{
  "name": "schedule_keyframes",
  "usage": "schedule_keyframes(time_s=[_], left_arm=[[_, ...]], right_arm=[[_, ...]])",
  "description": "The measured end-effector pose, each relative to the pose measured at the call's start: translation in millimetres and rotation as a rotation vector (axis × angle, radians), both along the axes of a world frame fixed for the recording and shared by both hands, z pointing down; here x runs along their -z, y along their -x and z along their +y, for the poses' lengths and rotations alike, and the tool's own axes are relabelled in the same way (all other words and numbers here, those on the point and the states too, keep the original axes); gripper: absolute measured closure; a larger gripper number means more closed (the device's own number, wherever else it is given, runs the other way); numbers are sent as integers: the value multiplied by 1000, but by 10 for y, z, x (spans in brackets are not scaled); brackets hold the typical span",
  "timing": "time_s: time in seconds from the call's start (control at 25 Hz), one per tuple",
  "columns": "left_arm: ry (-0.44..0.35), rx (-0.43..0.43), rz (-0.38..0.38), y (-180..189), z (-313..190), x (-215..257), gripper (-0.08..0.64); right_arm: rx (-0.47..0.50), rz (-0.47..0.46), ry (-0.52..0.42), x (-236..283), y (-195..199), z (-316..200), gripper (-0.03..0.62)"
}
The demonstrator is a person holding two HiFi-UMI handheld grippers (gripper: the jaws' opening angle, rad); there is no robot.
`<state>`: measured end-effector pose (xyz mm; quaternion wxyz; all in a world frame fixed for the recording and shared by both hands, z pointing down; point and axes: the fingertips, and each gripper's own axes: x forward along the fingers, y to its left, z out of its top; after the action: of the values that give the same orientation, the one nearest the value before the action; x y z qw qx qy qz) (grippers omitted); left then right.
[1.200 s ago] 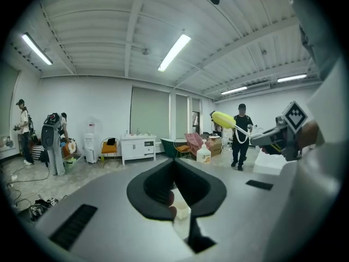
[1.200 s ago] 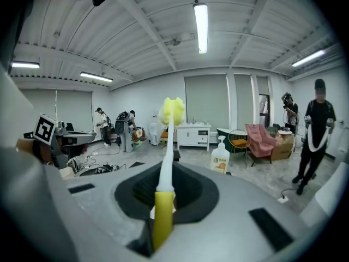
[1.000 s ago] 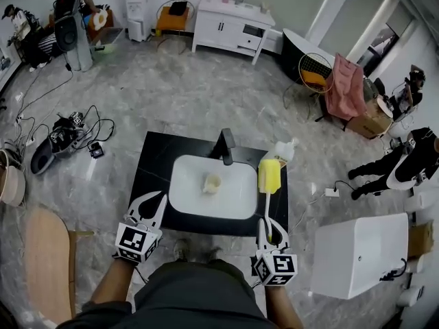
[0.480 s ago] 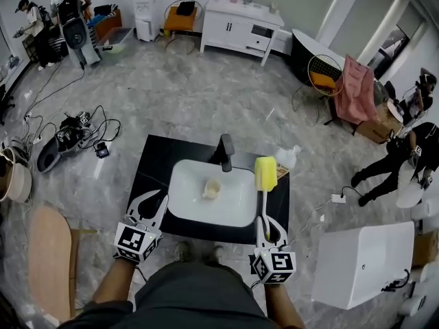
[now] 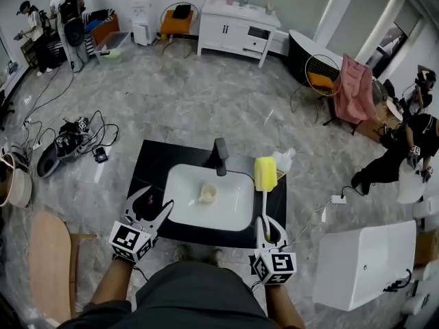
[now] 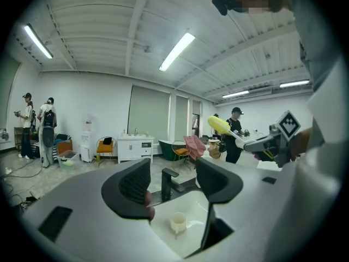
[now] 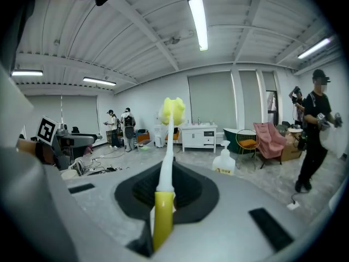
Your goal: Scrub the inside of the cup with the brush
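Observation:
A small cream cup [image 5: 208, 193] stands upright in the white sink basin [image 5: 184, 208]; in the left gripper view the cup [image 6: 178, 222] shows low and ahead. My left gripper [image 5: 156, 199] hovers over the black counter's front left edge. Its jaws are opening, with nothing between them [image 6: 173, 189]. My right gripper [image 5: 269, 226] is at the counter's front right, shut on the brush's yellow handle [image 7: 162, 221]. The brush's yellow sponge head [image 5: 265, 173] points away from me, right of the basin and apart from the cup.
A black faucet [image 5: 220, 155] rises behind the basin. A white soap bottle [image 5: 285, 158] sits at the counter's back right corner. A white box [image 5: 363, 256] stands right of me, a wooden seat [image 5: 48, 262] to my left. Cables [image 5: 68, 139] lie on the floor; people stand farther off.
The left gripper's jaws have gone from shut to wide apart. The right gripper still holds the brush in much the same place.

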<state>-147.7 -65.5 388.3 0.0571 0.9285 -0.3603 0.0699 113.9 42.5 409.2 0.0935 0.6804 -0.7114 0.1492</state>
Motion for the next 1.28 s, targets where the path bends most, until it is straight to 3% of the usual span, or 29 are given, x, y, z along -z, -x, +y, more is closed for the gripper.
schedule_keyframes(time_s=[0.36,0.64,1.28], left_arm=[[26,-15,-49,-138,-83,-177,307],[96,-63,-100,-361,-143,-522,308],[309,-137,-200,-883,-466,-1830,308]], right_arm=[[3,-1,5,-54,-109,-61,566],[10,-5,29,-151,-164,-168,566],[19,-18,103,-569,-305,-433,566]])
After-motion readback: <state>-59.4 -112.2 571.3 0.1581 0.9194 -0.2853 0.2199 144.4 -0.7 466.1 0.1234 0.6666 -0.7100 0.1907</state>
